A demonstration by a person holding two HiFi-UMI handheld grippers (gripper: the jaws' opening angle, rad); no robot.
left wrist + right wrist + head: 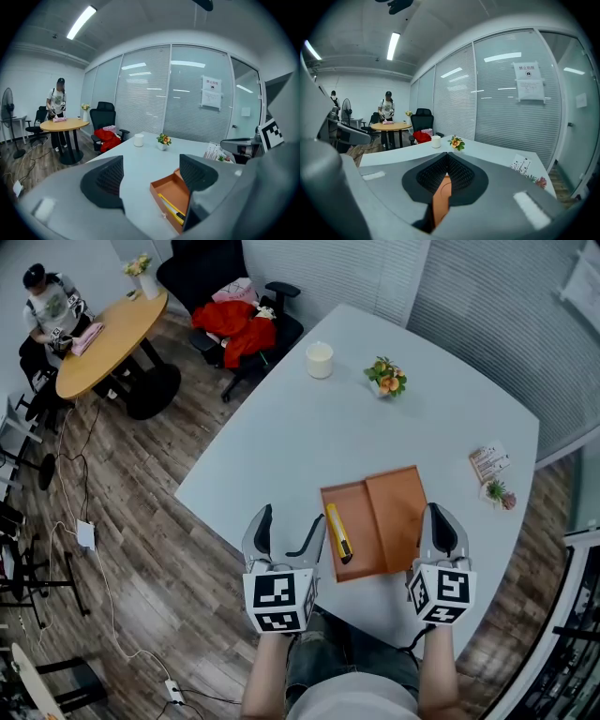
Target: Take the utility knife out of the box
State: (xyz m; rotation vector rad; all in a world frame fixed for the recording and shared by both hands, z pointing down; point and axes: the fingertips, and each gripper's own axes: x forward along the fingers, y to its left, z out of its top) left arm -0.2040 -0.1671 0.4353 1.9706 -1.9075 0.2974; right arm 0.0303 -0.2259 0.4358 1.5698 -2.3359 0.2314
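Item: shallow orange cardboard box (398, 507), lying open on the white table (300, 437), near the edge closest to me. Contents: slim yellow utility knife (337, 532) with a dark end, lying lengthwise in the box's left half, close along its left wall. My left gripper (289, 529): just left of the box, pointing away from my body, jaws spread wide with only bare tabletop between them; the knife lies just beyond its right jaw. My right gripper (434, 521): at the box's right edge, pointing forward, jaws clamped on the orange wall there. Forearms: both reach forward, roughly parallel, marker cubes facing me.
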